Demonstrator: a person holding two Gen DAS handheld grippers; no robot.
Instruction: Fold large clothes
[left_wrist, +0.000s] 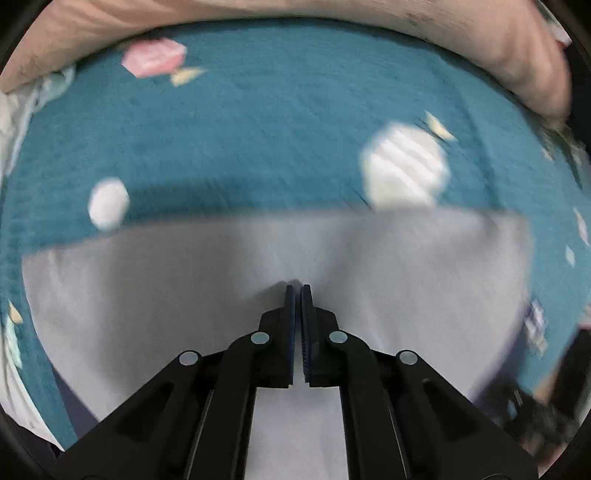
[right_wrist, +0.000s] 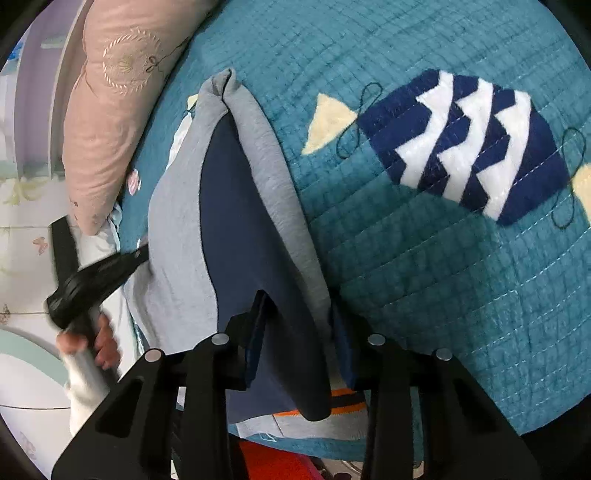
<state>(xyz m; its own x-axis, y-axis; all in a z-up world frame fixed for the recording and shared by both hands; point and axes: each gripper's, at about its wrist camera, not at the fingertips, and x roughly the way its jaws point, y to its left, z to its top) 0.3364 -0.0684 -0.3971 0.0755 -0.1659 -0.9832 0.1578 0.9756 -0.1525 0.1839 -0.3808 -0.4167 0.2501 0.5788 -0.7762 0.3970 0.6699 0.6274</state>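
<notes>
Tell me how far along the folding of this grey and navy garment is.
Partly done, it seems. The garment already lies doubled lengthwise on the teal quilt, grey over navy. In hand: the right claw has fabric between its fingers, and the left claw is closed against the grey cloth. Left: a crosswise fold and flattening; the piece is long and lifted.

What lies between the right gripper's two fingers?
In the right wrist view, a fold of the grey and navy garment hangs between the right gripper fingers.
</notes>
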